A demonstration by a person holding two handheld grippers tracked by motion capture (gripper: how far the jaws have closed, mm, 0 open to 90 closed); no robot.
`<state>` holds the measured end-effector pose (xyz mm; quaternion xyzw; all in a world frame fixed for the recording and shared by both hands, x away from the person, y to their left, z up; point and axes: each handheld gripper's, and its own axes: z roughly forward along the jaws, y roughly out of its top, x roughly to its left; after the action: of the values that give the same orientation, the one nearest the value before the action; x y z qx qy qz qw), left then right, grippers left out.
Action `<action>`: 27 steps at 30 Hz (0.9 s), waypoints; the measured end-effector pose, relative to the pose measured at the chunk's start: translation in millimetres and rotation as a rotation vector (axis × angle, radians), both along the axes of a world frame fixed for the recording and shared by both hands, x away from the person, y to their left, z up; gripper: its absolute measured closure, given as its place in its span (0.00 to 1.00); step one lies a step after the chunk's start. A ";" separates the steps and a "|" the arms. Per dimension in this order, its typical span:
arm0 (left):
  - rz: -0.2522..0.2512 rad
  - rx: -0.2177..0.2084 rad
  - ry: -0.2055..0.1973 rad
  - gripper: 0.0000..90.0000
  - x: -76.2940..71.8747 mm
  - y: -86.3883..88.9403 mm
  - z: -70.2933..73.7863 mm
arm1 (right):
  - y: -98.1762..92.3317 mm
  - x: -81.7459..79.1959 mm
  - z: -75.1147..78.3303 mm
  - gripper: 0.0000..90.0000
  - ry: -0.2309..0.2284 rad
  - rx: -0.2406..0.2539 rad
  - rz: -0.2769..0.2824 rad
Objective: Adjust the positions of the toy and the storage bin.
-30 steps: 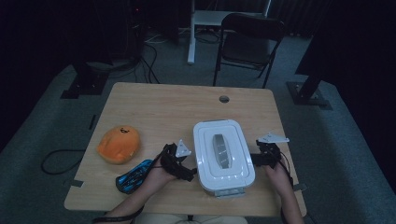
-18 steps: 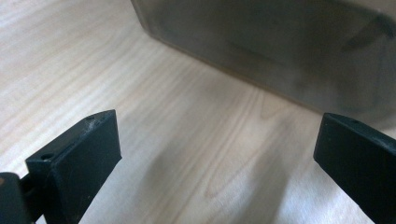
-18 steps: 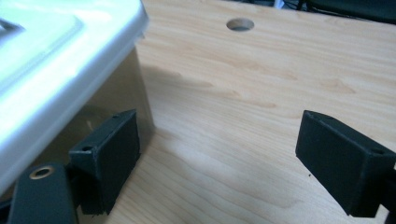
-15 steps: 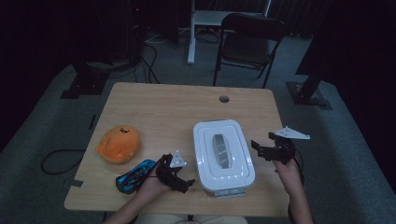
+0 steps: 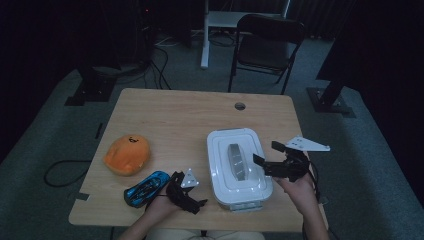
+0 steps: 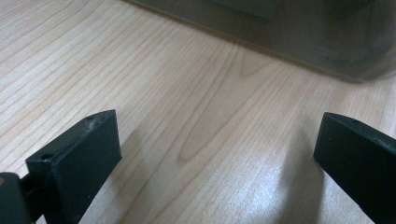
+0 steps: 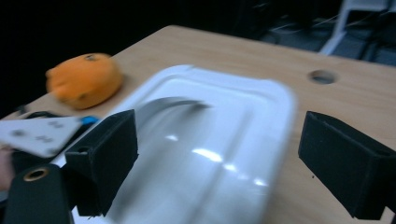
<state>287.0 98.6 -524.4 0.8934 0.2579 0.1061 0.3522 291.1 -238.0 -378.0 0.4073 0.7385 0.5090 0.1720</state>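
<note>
Clearly the right gripper (image 5: 267,159) has nothing in it: its two black jaws stand wide apart and have just been opening, with only air between them. In the high view it hangs above the right edge of the white container (image 5: 239,167), held up off the table (image 5: 175,115) by the right hand (image 5: 300,186). From the right gripper view the jaws frame the container's lid (image 7: 205,144) from above — not touching it.

The left gripper (image 5: 192,202) is spread wide too. In the left gripper view its jaws sit low over bare wood, nothing between them, and the container's lower wall (image 6: 289,35) lies across the top of that view, near but apart from the tips. The left hand (image 5: 160,210) holds it at the table's near edge, just left of the container.

As for the container, it is a white, rounded-rectangle box with its lid on, a grey curved handle (image 5: 236,161) running along the middle of the lid. It stands on the near right part of the table. To its left lie a blue toy car (image 5: 146,187) — just beside the left gripper — and an orange plush toy (image 5: 127,154) farther out.
</note>
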 end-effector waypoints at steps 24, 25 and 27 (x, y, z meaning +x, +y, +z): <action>-0.015 0.013 -0.008 0.01 -1.6 -1.4 -0.3 | 67.3 -21.9 -15.1 0.37 0.121 -0.116 0.132; -0.015 0.013 -0.008 0.01 -1.6 -1.4 -0.3 | 67.4 -21.9 -15.8 0.40 0.120 -0.116 0.129; -0.014 0.013 -0.009 0.01 -1.7 -1.4 -0.3 | 67.6 -21.3 -18.0 0.45 0.128 -0.134 0.127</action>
<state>285.3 97.2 -524.8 0.8970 0.2494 0.1091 0.3481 269.8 -170.4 -396.0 0.3790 0.8047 0.4413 0.1186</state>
